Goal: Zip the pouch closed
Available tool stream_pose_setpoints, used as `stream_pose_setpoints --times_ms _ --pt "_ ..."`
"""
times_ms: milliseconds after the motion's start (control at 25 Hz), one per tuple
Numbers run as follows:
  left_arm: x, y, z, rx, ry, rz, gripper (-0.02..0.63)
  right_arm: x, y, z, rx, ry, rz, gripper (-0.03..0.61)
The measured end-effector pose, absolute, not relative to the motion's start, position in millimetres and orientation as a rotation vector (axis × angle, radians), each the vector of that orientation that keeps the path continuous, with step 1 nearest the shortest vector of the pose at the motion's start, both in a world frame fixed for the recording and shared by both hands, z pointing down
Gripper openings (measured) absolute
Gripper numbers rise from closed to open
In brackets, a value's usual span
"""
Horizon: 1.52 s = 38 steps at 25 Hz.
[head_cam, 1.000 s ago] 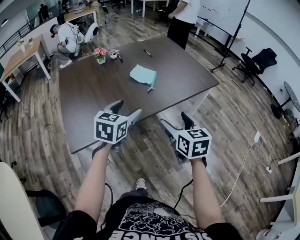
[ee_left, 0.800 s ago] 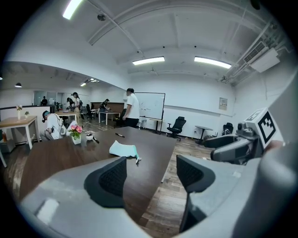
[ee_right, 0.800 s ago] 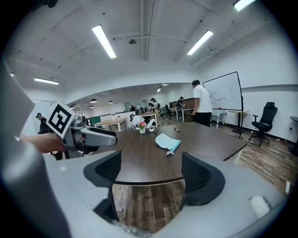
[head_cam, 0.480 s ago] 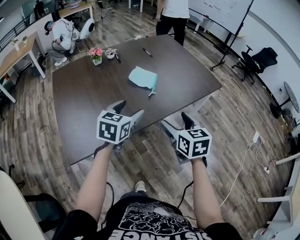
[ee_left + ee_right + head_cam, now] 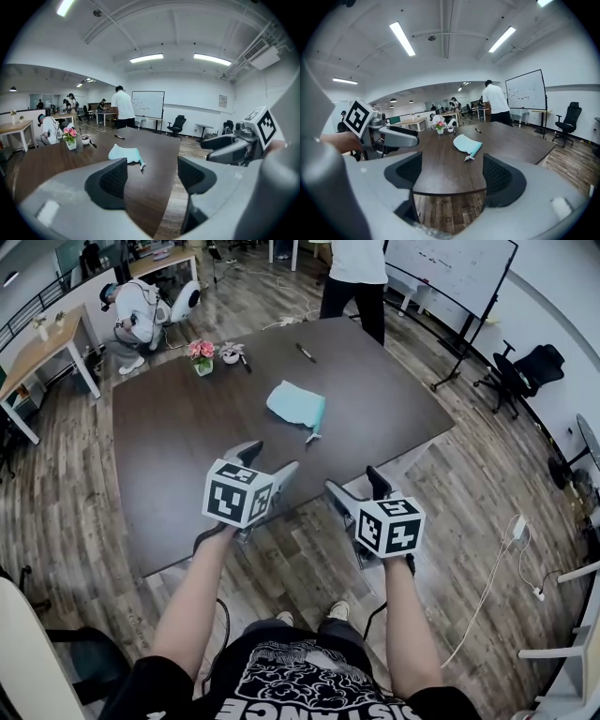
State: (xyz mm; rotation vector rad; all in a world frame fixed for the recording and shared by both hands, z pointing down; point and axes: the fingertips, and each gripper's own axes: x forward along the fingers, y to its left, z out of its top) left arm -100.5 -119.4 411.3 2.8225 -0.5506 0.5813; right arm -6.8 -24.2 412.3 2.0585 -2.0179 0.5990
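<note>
While the left tongs (image 5: 271, 457) and right tongs (image 5: 354, 481) gaped empty, the pouch (image 5: 297, 405) lay well ahead. Unpinned, it might slide under a tug.

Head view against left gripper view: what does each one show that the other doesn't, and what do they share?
Only the head view shows the person's forearms and black shirt. Only the left gripper view shows the ceiling lights and the ribbed inner pads of the left gripper, apart with nothing between them. Both show the teal pouch lying on the dark table, the pink flowers, the whiteboard and the right gripper.
</note>
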Motion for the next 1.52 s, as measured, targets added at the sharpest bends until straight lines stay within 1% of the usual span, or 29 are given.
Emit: stream_pose_setpoints --times_ms 400,960,1520 --pt "-69 -144 435 2.818 -0.623 0.607 0.337 31 -56 432 2.012 -2.074 0.564 0.394" --pt "1 -205 436 2.684 -0.876 0.641 0.337 114 -140 436 1.739 -2.236 0.594 0.388" --pt "23 -230 436 2.549 -1.094 0.676 0.337 150 -191 435 1.506 -2.361 0.592 0.379"
